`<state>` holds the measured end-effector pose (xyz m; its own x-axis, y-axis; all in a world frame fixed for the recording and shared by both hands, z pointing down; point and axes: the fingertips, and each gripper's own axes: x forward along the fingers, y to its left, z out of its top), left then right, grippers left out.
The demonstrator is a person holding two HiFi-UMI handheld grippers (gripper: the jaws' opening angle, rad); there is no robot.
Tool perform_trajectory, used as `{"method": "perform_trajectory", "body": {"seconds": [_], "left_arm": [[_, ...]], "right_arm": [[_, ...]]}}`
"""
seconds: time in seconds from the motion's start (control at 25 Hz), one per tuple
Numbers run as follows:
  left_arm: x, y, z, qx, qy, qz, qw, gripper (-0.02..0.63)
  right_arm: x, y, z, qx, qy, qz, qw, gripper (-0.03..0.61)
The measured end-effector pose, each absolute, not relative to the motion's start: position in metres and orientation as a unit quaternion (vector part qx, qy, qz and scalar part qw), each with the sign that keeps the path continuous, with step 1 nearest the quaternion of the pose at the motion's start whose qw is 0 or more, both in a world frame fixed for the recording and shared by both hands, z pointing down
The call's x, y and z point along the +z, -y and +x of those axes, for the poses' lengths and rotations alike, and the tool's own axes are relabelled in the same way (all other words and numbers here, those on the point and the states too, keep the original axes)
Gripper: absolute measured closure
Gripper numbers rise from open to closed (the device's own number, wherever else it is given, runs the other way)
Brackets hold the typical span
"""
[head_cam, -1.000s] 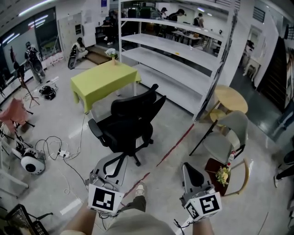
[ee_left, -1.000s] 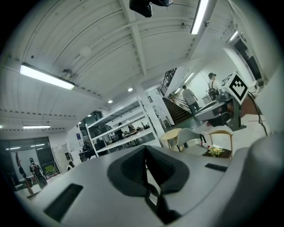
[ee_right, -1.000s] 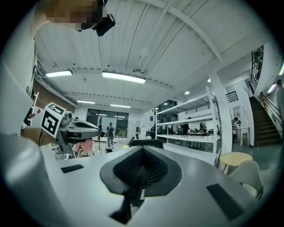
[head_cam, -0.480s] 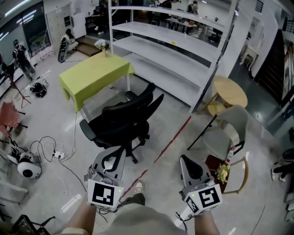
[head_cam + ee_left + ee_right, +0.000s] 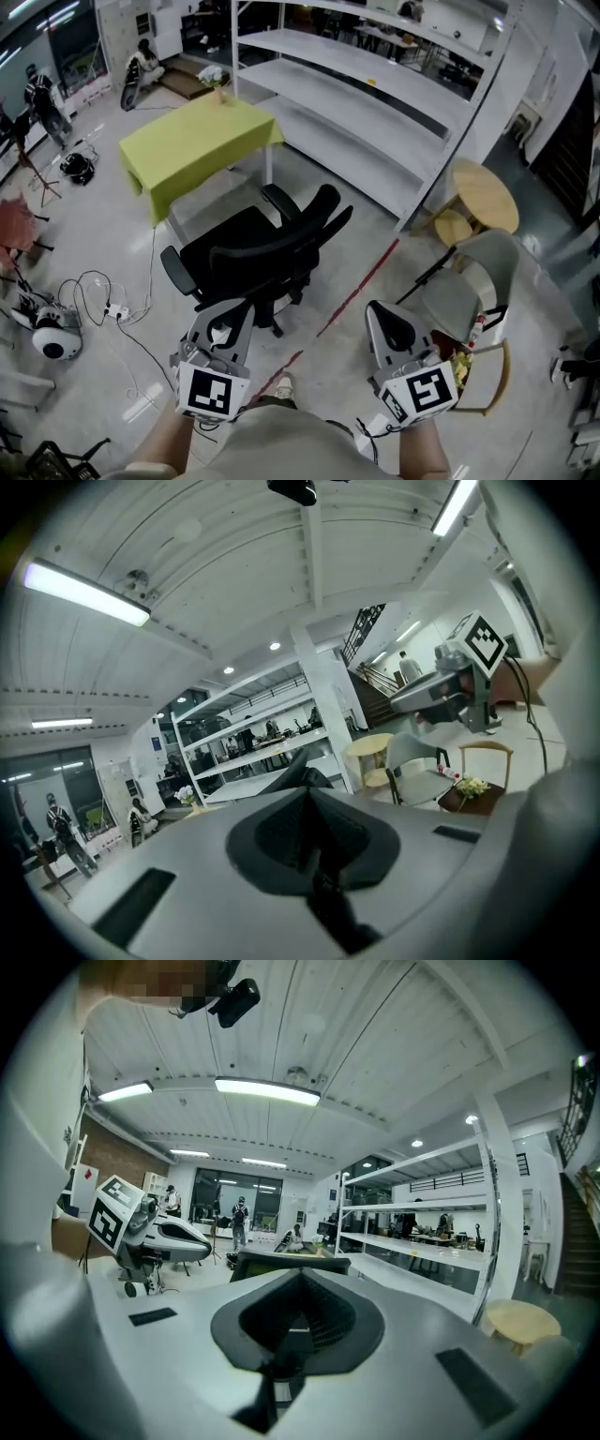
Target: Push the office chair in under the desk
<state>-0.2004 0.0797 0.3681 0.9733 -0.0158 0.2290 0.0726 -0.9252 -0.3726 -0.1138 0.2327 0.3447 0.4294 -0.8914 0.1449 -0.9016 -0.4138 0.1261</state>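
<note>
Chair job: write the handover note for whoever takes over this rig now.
Left hand-held gripper: shut, empty.
Right hand-held gripper: shut, empty.
Chair: on open floor, backrest toward the person, apart from the desk beyond it.
Done: nothing yet; neither hand-held gripper appears to touch the chair.
Left: reach the backrest, push the chair in under the desk.

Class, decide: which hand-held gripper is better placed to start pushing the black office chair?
Probably left: the left hand-held gripper sits close behind the office chair, pointing at it; the right hand-held gripper is off to its side.
</note>
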Motion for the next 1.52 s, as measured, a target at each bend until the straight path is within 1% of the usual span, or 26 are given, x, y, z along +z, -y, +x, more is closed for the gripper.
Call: {"method": "perform_trajectory", "body": {"seconds": [0.12, 0.16, 0.24, 0.28, 0.32, 0.4, 0.48, 0.6, 0.72, 0.88, 1.08, 1.24, 1.4, 1.52], "left_arm": [[0.374, -0.072, -0.191, -0.119, 0.035, -0.973, 0.195, 0.598], [0.38, -0.069, -0.189, -0.128, 0.039, -0.971, 0.199, 0.587], [0.392, -0.062, -0.185, -0.149, 0.043, -0.965, 0.211, 0.54], [0.398, -0.06, -0.183, -0.159, 0.046, -0.962, 0.217, 0.498], [0.403, -0.058, -0.181, -0.169, 0.049, -0.958, 0.225, 0.464], [0.415, -0.055, -0.179, -0.188, 0.053, -0.95, 0.246, 0.418], [0.425, -0.052, -0.177, -0.204, 0.051, -0.943, 0.258, 0.408], [0.437, -0.047, -0.173, -0.227, 0.043, -0.94, 0.253, 0.397], [0.451, -0.043, -0.167, -0.249, 0.031, -0.936, 0.247, 0.394], [0.468, -0.039, -0.157, -0.284, 0.025, -0.931, 0.226, 0.363], [0.493, -0.033, -0.144, -0.351, -0.008, -0.89, 0.291, 0.362], [0.504, -0.026, -0.135, -0.386, -0.048, -0.88, 0.271, 0.364], [0.517, -0.014, -0.131, -0.42, -0.083, -0.871, 0.24, 0.383], [0.528, -0.011, -0.126, -0.441, -0.086, -0.861, 0.238, 0.396]], "right_arm": [[0.347, -0.214, -0.098, 0.025, 0.549, 0.828, 0.11, 0.572], [0.35, -0.208, -0.093, 0.027, 0.555, 0.823, 0.12, 0.558], [0.36, -0.194, -0.086, 0.036, 0.567, 0.809, 0.151, 0.549], [0.366, -0.187, -0.082, 0.042, 0.575, 0.799, 0.171, 0.537], [0.372, -0.18, -0.079, 0.047, 0.582, 0.789, 0.19, 0.507], [0.382, -0.169, -0.071, 0.053, 0.596, 0.77, 0.222, 0.455], [0.388, -0.159, -0.063, 0.057, 0.609, 0.753, 0.244, 0.431], [0.4, -0.145, -0.048, 0.061, 0.634, 0.72, 0.276, 0.397], [0.422, -0.134, -0.03, 0.074, 0.659, 0.684, 0.305, 0.382], [0.448, -0.121, -0.004, 0.094, 0.683, 0.645, 0.329, 0.362], [0.479, -0.112, 0.021, 0.108, 0.719, 0.582, 0.365, 0.337], [0.501, -0.106, 0.039, 0.102, 0.744, 0.526, 0.398, 0.324], [0.512, -0.1, 0.052, 0.085, 0.77, 0.469, 0.423, 0.319], [0.522, -0.095, 0.061, 0.076, 0.784, 0.43, 0.442, 0.319]]}}
